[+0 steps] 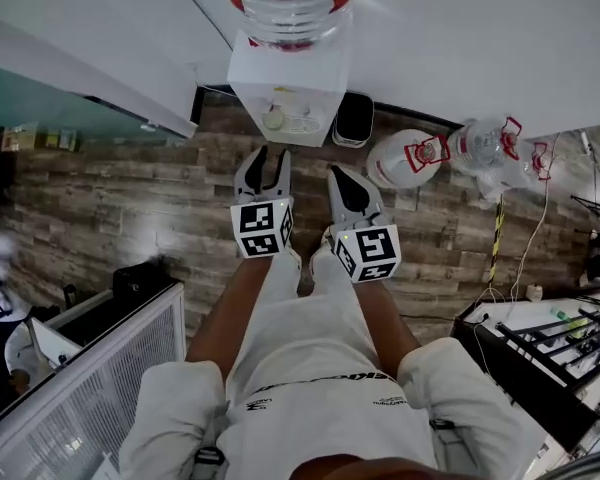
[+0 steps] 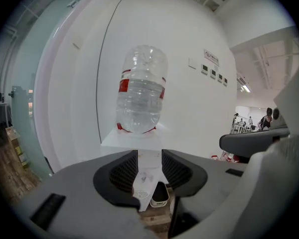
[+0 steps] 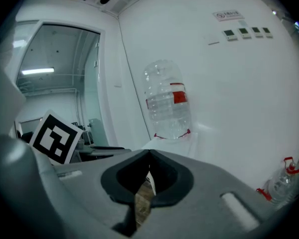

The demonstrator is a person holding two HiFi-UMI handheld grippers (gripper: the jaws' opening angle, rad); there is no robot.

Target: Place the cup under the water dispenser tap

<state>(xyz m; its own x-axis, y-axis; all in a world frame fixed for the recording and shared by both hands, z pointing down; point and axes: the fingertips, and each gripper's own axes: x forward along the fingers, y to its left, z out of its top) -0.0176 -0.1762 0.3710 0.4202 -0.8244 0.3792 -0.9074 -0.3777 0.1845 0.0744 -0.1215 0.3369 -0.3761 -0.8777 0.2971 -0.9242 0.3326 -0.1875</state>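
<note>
Head view: small pale cup (image 1: 274,120) sits on the tray of the water dispenser (image 1: 280,73), below its taps, well ahead of both grippers. Contents can't be made out. Likely light and thin-walled, so grip the side wall gently. Big clear bottle (image 1: 290,3) on top holds water; black bin (image 1: 353,118) stands beside.

Left gripper view: left gripper (image 2: 149,158) jaws narrowly apart, nothing between them, with the dispenser showing through the gap.

Right gripper view: right gripper (image 3: 149,156) tips together, empty.
</note>
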